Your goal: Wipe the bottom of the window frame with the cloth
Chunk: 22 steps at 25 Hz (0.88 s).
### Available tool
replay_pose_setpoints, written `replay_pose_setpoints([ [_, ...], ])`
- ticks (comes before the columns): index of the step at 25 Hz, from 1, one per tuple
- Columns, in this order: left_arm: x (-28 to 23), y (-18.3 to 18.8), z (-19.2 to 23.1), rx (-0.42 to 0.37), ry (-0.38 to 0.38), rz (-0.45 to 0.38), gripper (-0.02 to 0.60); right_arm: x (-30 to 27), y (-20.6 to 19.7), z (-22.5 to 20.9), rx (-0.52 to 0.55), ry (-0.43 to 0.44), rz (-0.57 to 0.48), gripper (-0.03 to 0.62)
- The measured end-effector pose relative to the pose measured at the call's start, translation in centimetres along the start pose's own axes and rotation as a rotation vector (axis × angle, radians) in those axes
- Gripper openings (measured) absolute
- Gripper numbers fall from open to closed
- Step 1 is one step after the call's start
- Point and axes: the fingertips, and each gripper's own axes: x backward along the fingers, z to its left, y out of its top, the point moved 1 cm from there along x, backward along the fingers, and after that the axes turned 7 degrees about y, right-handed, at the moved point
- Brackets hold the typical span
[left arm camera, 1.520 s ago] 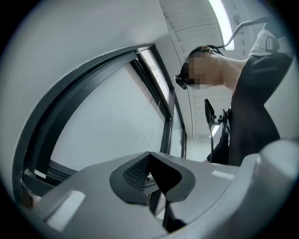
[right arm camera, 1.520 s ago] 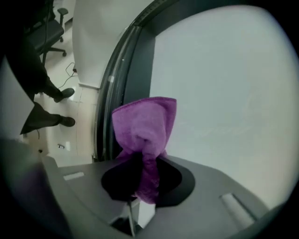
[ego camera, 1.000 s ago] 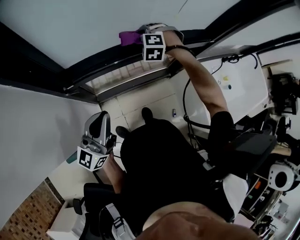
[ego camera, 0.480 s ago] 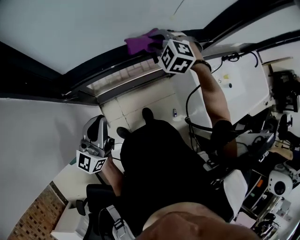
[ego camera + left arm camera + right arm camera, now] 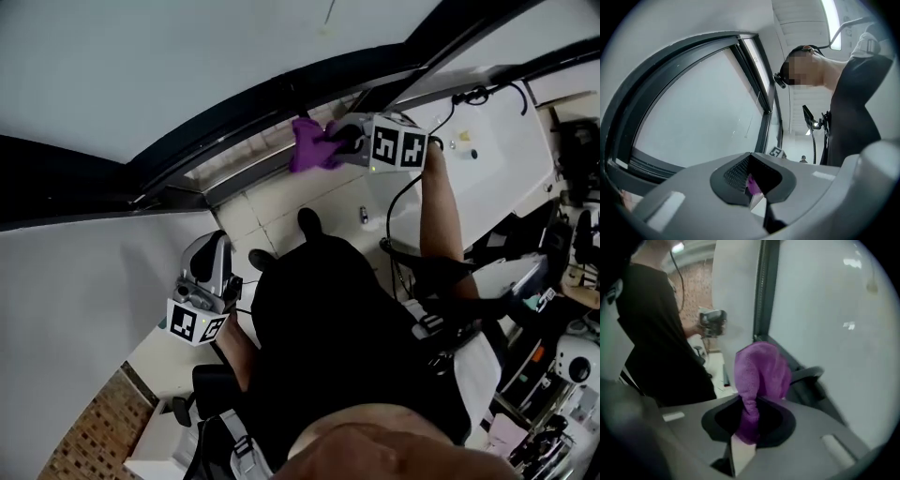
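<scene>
The cloth [image 5: 314, 145] is showing solid purple, with no print. The window frame [image 5: 262, 108], on the far side, is presenting dark grey to black. The right gripper [image 5: 342, 141] and the left gripper [image 5: 214, 246] are showing grey shells, and the marker cube [image 5: 398, 147] on each is carrying black-and-white square patterns. The person's shirt [image 5: 347, 347] is reading black. The brick wall [image 5: 84, 431], near left, is showing reddish-brown with pale joints.

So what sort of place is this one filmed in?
Probably an indoor lab or workshop, beside a window: a large dark metal window frame with pale glass, a long white workbench with black cables, and cluttered equipment over a pale tiled floor.
</scene>
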Motion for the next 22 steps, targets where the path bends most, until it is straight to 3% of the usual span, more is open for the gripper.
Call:
replay_pose_setpoints([
  [1,-0.3,-0.2,0.0,0.003,0.000,0.006,0.000,-2.0,-1.3,1.7,-0.107,0.070,-0.107,0.064],
  [2,-0.6,-0.3,0.1,0.006,-0.002,0.013,0.000,-4.7,-2.4,2.5,-0.290,0.114,-0.257,0.064],
  [4,-1.4,-0.1,0.1,0.007,-0.007,0.025,0.000,-10.5,-3.1,2.7,-0.795,0.205,-0.604,0.064],
  [5,-1.7,0.1,0.0,0.004,-0.011,0.030,0.000,-12.6,-2.6,2.8,-0.997,0.269,-0.771,0.064],
  [6,-2.0,0.2,-0.1,0.000,-0.016,0.034,0.000,-13.6,-1.6,2.8,-1.116,0.320,-0.941,0.064],
  [7,-2.1,0.2,-0.1,-0.004,-0.021,0.037,0.000,-13.3,-0.5,2.0,-1.163,0.329,-1.116,0.064],
  [8,-2.3,0.1,-0.2,-0.006,-0.023,0.039,0.000,-12.0,0.2,0.5,-1.162,0.272,-1.279,0.064],
  [9,-2.5,-0.1,-0.3,-0.007,-0.024,0.043,0.000,-10.1,0.3,-1.4,-1.126,0.142,-1.405,0.064],
  [10,-2.6,-0.3,-0.4,-0.009,-0.025,0.049,0.000,-8.1,0.1,-3.3,-1.061,-0.043,-1.471,0.064],
  [12,-3.0,-0.7,-1.0,-0.012,-0.034,0.067,0.000,-5.1,-0.4,-6.6,-0.869,-0.415,-1.420,0.064],
  [14,-3.2,-1.2,-1.8,-0.017,-0.046,0.087,0.000,-4.2,0.4,-8.9,-0.689,-0.635,-1.262,0.064],
  [16,-3.4,-1.4,-2.4,-0.020,-0.056,0.099,0.000,-4.2,1.6,-10.9,-0.583,-0.747,-1.141,0.064],
  [18,-3.4,-1.4,-2.8,-0.024,-0.061,0.101,0.000,-4.1,2.5,-12.4,-0.519,-0.805,-1.091,0.064],
  [22,-3.1,-1.3,-2.8,-0.028,-0.051,0.101,0.000,-3.8,3.3,-10.8,-0.429,-0.802,-1.101,0.064],
])
